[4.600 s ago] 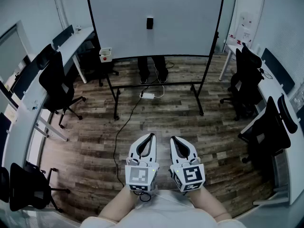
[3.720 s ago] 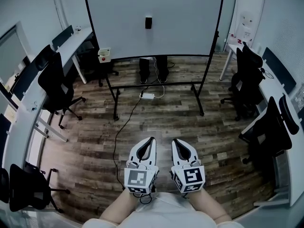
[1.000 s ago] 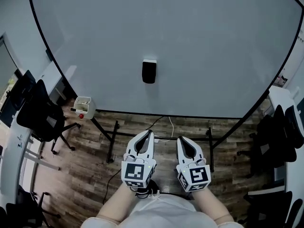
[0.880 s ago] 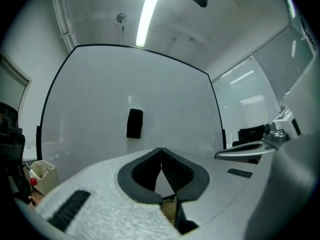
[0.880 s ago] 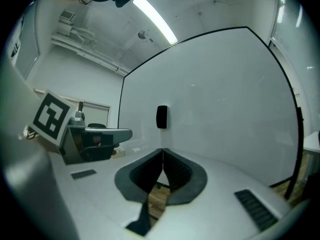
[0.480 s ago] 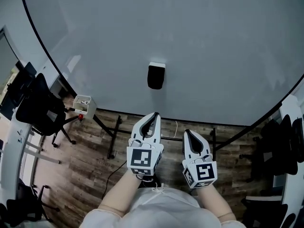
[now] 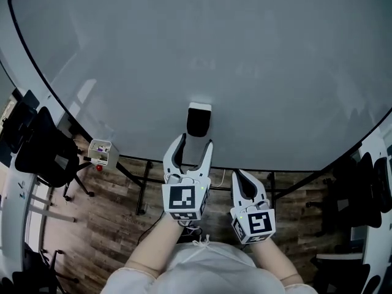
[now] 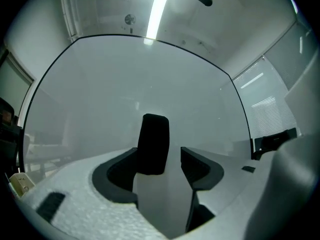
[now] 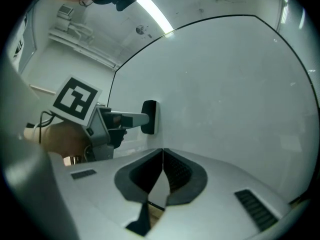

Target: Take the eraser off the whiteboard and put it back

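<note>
The black eraser (image 7: 198, 120) sticks upright on the big whiteboard (image 7: 202, 48), just above its lower edge. My left gripper (image 7: 196, 141) is raised right under it, and its jaws have just been opening. In the left gripper view the eraser (image 8: 153, 144) stands between the spread fingertips of the left gripper (image 8: 158, 151), with a gap showing on its right side. The right gripper view shows the left fingers (image 9: 131, 119) reaching the eraser (image 9: 149, 117) from the side. My right gripper (image 7: 237, 174) hangs lower and to the right, shut and empty (image 9: 162, 152).
A small white marker box (image 7: 100, 152) hangs at the board's lower left. Black office chairs stand at the left (image 7: 37, 158) and at the right (image 7: 367, 195). The board's stand legs (image 7: 142, 188) and a cable lie on the wooden floor below.
The whiteboard has come much closer. My left gripper rose and went forward to the eraser, and its jaws went from shut to open. The right gripper followed lower down, still shut.
</note>
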{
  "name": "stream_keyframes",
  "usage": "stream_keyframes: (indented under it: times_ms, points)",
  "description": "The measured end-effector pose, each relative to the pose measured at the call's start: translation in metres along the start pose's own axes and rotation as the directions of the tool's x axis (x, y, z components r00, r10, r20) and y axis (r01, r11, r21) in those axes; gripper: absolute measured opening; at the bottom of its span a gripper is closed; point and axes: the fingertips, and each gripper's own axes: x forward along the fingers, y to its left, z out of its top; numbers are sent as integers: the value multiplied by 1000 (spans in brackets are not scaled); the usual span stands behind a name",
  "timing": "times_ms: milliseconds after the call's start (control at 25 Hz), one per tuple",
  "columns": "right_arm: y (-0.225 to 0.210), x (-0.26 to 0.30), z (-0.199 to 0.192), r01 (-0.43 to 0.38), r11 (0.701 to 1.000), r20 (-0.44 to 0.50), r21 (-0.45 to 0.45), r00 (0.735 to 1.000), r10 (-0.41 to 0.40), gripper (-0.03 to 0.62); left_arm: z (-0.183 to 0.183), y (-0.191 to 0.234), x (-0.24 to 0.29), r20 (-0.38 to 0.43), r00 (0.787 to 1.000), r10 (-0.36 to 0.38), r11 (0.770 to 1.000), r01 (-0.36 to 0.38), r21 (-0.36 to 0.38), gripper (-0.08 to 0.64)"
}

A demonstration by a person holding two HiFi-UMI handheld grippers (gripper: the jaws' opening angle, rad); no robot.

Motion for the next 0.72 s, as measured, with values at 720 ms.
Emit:
stream_keyframes:
  times_ms: [720]
  points:
    - [-14, 27, -4, 71, 997, -8, -10, 997, -71, 28, 0, 19, 49, -24, 997, 74, 997, -73, 38, 300]
